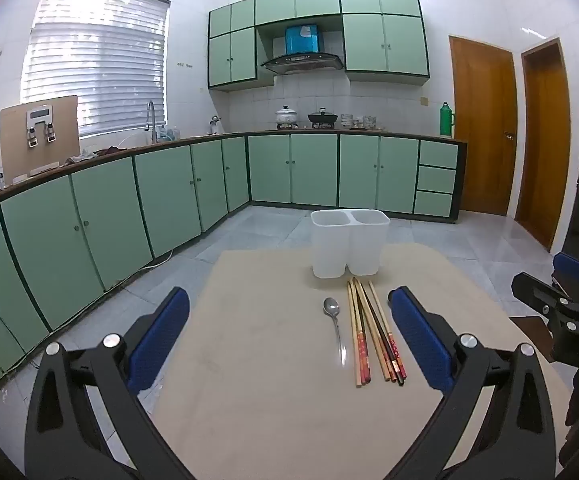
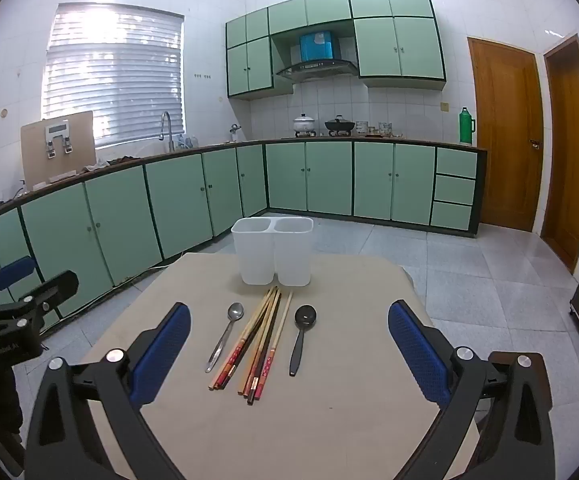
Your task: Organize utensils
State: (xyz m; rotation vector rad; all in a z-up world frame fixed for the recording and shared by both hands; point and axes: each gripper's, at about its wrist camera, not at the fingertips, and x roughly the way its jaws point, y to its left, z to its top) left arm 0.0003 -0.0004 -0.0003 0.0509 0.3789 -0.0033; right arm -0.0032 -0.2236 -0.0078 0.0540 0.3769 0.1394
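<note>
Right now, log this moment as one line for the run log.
stage: start | left gripper: open, empty | right gripper: open, empty | chopsticks, metal spoon, black spoon: on table | two-compartment holder: empty

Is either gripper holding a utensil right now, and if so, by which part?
Nothing is held. The left gripper and right gripper are open over the table.

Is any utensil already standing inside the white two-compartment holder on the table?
No: in the right wrist view the white two-compartment holder looks empty, while the metal spoon, chopsticks and black spoon lie on the table.
</note>
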